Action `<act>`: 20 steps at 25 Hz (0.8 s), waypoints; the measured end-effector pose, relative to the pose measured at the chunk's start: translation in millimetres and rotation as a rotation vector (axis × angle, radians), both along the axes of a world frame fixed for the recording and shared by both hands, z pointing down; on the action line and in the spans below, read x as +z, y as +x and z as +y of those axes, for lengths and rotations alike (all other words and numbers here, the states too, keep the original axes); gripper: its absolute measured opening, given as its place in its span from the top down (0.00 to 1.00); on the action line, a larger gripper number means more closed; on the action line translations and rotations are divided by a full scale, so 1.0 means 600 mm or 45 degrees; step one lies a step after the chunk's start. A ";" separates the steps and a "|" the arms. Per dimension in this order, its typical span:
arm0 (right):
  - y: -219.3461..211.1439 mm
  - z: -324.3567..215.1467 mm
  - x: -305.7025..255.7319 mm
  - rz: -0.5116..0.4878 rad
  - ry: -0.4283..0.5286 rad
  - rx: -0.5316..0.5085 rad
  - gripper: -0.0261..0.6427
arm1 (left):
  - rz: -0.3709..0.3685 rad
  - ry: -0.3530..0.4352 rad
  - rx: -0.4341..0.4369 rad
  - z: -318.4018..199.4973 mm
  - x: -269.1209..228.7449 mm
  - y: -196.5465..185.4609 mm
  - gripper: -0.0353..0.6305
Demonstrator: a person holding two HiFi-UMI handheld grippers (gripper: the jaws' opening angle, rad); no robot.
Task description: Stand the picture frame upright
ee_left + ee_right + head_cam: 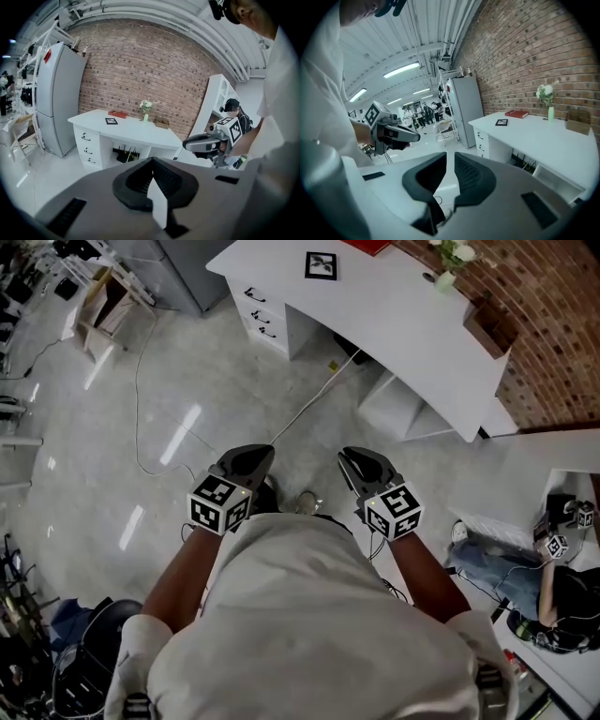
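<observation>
The small black picture frame (321, 265) lies flat on the white desk (403, 324), far ahead of both grippers; it also shows as a frame (111, 121) in the left gripper view and as a frame (501, 122) in the right gripper view. My left gripper (251, 461) is held in front of the person's chest over the floor, its jaws shut with nothing in them (151, 162). Beside it, my right gripper (359, 463) has its jaws a narrow slot apart, empty (451, 161). Each gripper sees the other: right gripper (202, 142), left gripper (400, 133).
On the desk stand a red book (117, 114), a vase of flowers (146, 108) and a small box (162, 123). Drawers (261, 313) fill its left end. A grey fridge (54, 98) is left of it. A cable (305, 409) crosses the floor. A seated person (525, 568) is at right.
</observation>
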State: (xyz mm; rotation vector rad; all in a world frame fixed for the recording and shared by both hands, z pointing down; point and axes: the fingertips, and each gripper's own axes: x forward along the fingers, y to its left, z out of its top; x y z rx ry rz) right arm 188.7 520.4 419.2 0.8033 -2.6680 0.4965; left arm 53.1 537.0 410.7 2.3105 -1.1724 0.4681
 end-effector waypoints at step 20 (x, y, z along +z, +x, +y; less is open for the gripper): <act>-0.116 -0.321 0.001 0.087 -0.024 0.280 0.83 | 0.064 -0.007 0.177 -0.348 0.006 -0.151 0.82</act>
